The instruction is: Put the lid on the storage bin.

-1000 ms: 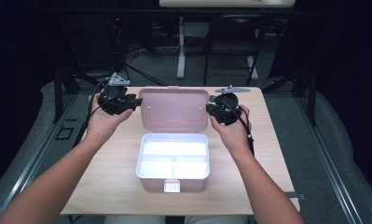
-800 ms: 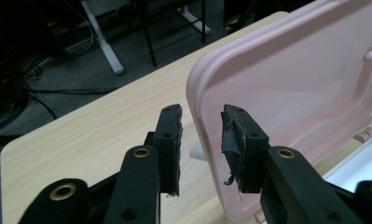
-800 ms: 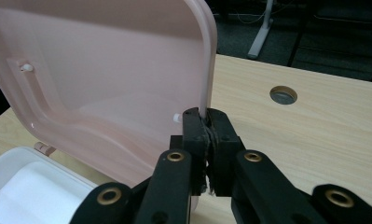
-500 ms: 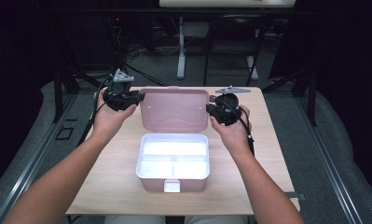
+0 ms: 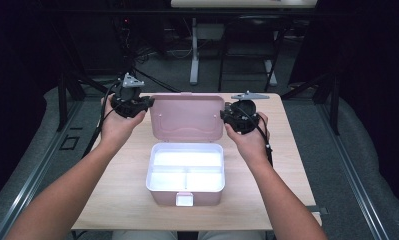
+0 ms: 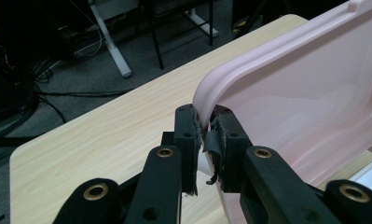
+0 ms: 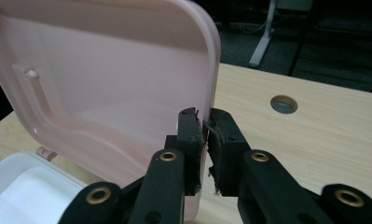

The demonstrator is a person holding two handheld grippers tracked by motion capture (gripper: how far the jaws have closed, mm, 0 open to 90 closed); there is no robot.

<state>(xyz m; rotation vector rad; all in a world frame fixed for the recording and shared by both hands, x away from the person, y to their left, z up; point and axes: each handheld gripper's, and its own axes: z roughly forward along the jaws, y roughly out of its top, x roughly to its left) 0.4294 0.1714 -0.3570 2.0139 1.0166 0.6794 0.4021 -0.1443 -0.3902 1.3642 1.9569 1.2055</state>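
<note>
Bright overhead light on the table [image 5: 127,200], dark surroundings, soft focus throughout.

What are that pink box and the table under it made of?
The box looks like moulded plastic: its pink lid has smooth rounded corners, a soft sheen and raised ribs inside, and the tray is glossy white. The table looks like pale wood, though the even grain suggests a printed laminate; I cannot tell which.

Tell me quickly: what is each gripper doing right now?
Left gripper: shut on the pink lid, jaws just closing.
Right gripper: shut on the lid's other edge.
</note>
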